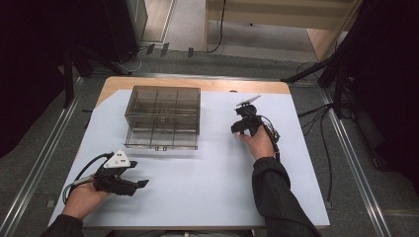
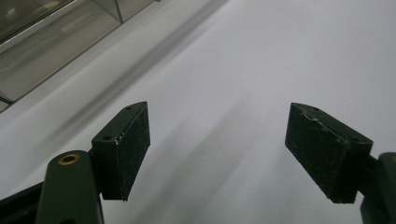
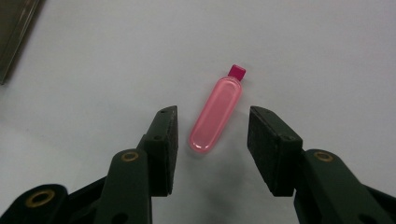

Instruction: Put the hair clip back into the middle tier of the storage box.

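Right gripper view has the right tongs (image 3: 212, 149) spread wide over the white surface (image 3: 327, 56), a small pink bottle (image 3: 216, 114) lying flat between and just beyond their tips, untouched, magenta cap pointing away, while the left tongs (image 2: 217, 154) gape open, empty, near a clear compartment box (image 1: 163, 116).

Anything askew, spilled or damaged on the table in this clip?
Nothing spilled or broken. The pink bottle lies on its side on the white sheet, cap on, between the open jaws of the right gripper. The clear divided box sits square. The left gripper pads look scuffed at the edges, which is minor wear.
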The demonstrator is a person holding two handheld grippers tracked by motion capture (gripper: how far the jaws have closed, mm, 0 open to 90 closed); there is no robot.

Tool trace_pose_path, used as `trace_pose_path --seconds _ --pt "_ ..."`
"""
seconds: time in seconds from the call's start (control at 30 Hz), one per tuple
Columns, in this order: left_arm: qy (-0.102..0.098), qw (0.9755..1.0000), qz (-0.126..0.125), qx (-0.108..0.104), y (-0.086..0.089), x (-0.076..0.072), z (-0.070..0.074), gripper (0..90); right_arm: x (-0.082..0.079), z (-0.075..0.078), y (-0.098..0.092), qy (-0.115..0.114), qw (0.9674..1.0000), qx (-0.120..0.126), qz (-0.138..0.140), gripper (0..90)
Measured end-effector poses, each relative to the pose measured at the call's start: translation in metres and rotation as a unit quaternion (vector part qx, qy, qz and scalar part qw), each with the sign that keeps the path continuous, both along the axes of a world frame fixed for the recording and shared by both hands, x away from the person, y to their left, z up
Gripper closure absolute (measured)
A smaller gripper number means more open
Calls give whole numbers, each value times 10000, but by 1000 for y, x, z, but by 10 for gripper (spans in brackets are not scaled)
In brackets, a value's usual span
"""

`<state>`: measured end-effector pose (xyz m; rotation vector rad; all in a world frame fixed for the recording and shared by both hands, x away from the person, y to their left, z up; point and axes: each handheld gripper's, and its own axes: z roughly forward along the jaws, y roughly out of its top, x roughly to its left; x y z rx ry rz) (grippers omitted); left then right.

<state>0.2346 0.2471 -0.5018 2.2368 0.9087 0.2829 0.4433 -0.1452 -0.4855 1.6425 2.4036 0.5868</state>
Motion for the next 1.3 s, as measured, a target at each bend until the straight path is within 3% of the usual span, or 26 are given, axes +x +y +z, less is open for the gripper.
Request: trace_pose_path --seconds 0.27,0.47,0.67,0.83,1.3 --pt "-2 10000 1 20 0 0 0 232 8 -4 3 75 9999 -78 -15 553" --pt "3 10000 -3 24 0 -1 0 232 10 -5 8 8 9993 -371 34 593" --pt "-7 10000 -10 21 1 -1 0 232 7 -6 7 -81 9992 -392 64 643" --pt "4 10000 7 45 1 0 0 232 8 -5 4 -49 9993 -354 54 769" --pt "23 10000 -3 13 1 0 -1 232 12 -4 -2 111 9998 -144 77 775"
